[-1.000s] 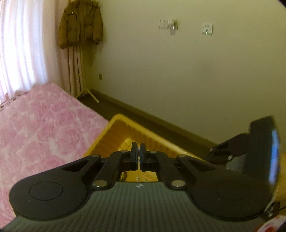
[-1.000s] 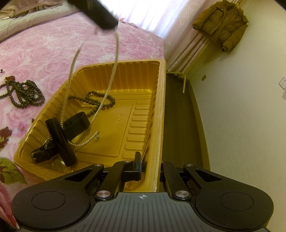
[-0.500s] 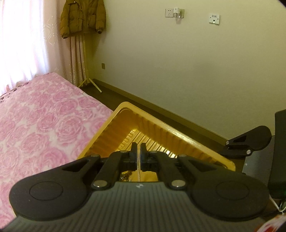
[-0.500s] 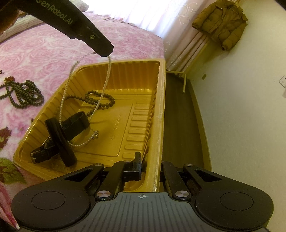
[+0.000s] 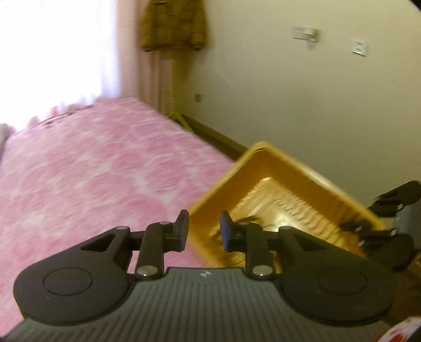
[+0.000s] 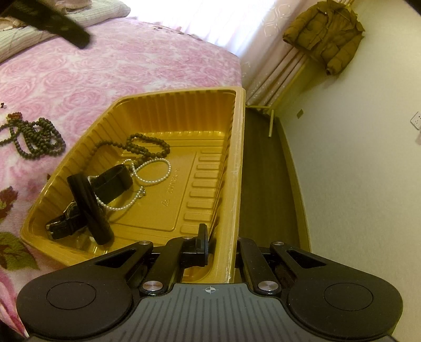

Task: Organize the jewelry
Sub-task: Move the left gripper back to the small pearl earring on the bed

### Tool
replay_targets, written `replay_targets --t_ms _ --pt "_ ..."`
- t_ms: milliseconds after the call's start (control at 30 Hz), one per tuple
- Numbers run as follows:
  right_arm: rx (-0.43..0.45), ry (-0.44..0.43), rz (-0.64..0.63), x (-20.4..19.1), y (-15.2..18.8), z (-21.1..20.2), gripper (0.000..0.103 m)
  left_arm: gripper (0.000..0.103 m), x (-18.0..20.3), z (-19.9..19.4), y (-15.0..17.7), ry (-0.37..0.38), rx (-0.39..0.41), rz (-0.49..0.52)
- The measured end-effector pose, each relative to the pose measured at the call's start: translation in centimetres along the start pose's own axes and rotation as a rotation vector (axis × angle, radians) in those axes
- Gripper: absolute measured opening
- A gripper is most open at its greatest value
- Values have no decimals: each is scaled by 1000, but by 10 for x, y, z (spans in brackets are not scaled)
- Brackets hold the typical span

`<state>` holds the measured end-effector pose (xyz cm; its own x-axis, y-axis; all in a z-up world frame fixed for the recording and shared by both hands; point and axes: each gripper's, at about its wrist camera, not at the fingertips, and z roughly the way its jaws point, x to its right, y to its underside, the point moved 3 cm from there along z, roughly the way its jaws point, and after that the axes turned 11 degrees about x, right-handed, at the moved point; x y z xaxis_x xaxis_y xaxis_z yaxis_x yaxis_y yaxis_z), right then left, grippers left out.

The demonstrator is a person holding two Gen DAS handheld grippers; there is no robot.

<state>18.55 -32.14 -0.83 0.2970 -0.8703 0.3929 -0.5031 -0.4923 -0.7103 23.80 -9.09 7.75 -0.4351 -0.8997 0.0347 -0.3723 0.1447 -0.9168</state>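
While the right gripper (image 6: 222, 246) was clamped on the near right rim of the gold tray (image 6: 238, 168), its 2 fingers (image 6: 202, 236) straddling that wall, the tray sat on the pink rose-patterned bedspread (image 6: 110, 65) at the edge of the bed. Inside the tray lay a pearl necklace (image 6: 147, 173) in loose loops, touching a dark bead strand (image 6: 147, 144) behind it and draped partly over a black watch (image 6: 86, 200) with its strap toward the tray's near left corner. A 2nd pile of dark wooden beads (image 6: 34, 139) rested on the bedspread, outside the tray and to its left. The left gripper (image 5: 204, 230) was opening, its pads apart with nothing between them; in its blurred wrist view it hung above the tray's corner (image 5: 236, 181), where tray met bedspread. From the right wrist view the left gripper appeared as a dark blurred shape (image 6: 52, 23) at the upper left, well clear of the tray. A brown jacket (image 6: 326, 34) hung by the curtain (image 6: 265, 65).
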Motion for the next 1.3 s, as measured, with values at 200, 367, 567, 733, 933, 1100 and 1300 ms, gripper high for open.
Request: replay_targets --t_ms 200,367,567,733,933,1100,1300 --pt "0 2 -3 -1 0 -1 4 30 -79 -39 39 -173 -40 -76" --pt "-3 2 -5 -1 -1 -2 4 31 -133 -68 81 -306 -84 -142" --pt "-4 2 -7 -2 -1 -1 4 32 -161 -86 126 -401 -119 -191" --pt "-6 2 -7 -1 -1 -2 4 32 -160 -85 156 -414 -109 -145" --pt "-13 1 -6 1 2 1 4 32 -157 -69 173 -398 -89 -126" --pt "-15 2 -8 1 3 2 4 32 -161 -55 174 -396 -73 -143" --pt "-16 2 -7 0 2 2 4 29 -166 -40 176 -414 -73 -196"
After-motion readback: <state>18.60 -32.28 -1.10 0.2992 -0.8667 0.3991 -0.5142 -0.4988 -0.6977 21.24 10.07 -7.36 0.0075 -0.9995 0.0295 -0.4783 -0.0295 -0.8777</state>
